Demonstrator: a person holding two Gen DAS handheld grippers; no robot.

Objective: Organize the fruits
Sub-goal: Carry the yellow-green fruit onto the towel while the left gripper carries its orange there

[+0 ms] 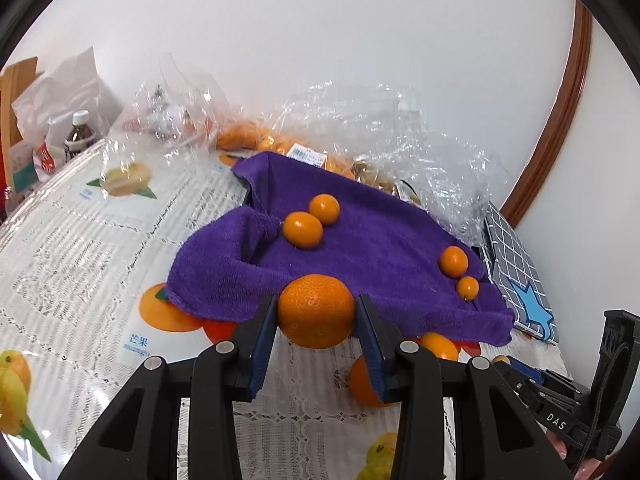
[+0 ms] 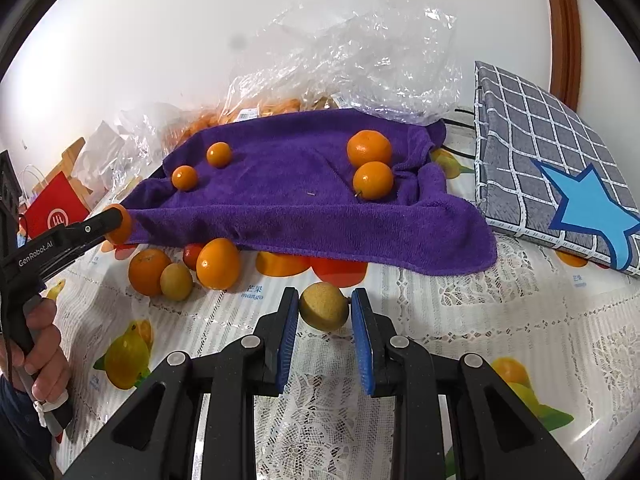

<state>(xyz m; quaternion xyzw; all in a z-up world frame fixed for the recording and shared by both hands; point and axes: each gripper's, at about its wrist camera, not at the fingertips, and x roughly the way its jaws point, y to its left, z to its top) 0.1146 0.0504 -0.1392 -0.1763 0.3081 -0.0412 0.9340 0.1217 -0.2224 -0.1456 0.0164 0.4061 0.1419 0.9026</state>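
We hold two tongs over a table with a fruit-print cover. The left gripper (image 1: 316, 316) is clamped on an orange (image 1: 316, 310) at the towel's near edge. The right gripper (image 2: 325, 308) is closed on a yellow-green fruit (image 2: 324, 306) just before that edge. Farther off, four small oranges rest on the purple towel (image 1: 360, 248), two toward each side. Round fruit may slip out of the pads or roll off the sagging towel.
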